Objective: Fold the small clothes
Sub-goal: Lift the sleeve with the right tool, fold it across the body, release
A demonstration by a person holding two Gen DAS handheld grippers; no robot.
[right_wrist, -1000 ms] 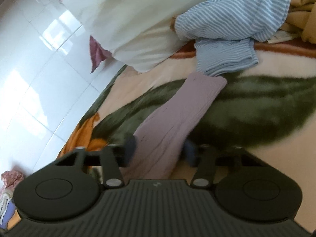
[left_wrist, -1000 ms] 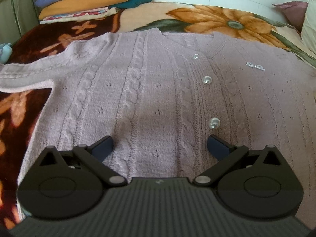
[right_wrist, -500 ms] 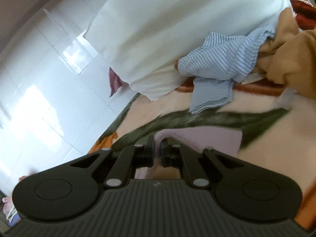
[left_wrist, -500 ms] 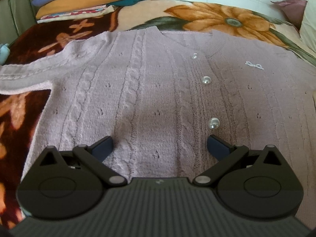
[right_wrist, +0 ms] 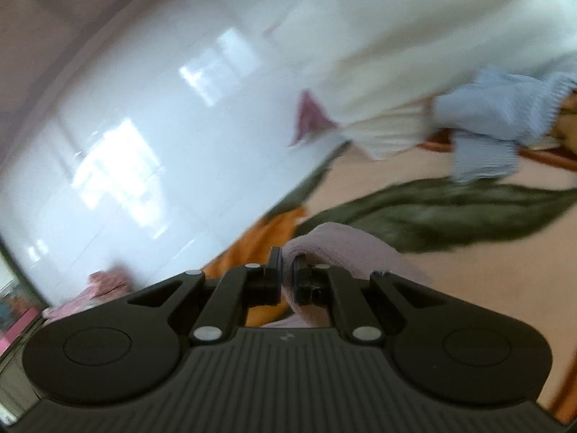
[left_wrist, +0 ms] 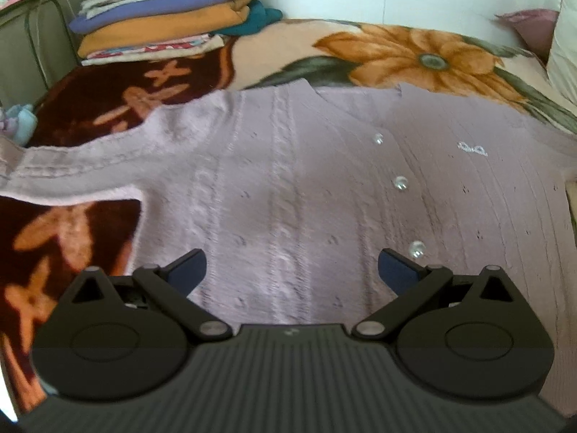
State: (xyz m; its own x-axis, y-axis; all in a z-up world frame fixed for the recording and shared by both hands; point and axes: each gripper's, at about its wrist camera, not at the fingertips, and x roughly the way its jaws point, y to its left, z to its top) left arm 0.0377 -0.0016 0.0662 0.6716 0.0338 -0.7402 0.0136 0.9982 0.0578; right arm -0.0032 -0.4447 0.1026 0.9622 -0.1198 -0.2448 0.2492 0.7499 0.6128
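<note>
At bottom centre of the right view my right gripper (right_wrist: 287,278) pinches the cardigan's sleeve (right_wrist: 339,249), while my left gripper (left_wrist: 290,270) hangs spread over the cardigan (left_wrist: 306,187) lying flat on the blanket (left_wrist: 414,54), so folding has barely begun.

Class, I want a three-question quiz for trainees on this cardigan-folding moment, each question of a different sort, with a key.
1. True or false: the left gripper is clamped on the lilac cardigan.
2. What is pinched in the right gripper? A) a striped blue garment B) the sleeve of the lilac cardigan C) a white pillow
3. Fill in: beyond the cardigan, at the bed's far left corner, lies a stack of ____ clothes.

Key
1. False: its jaws stand wide open above the knit, nothing between them.
2. B: lilac knit fabric sits between the shut jaws; the striped blue garment lies further off by the white pillow.
3. folded
</note>
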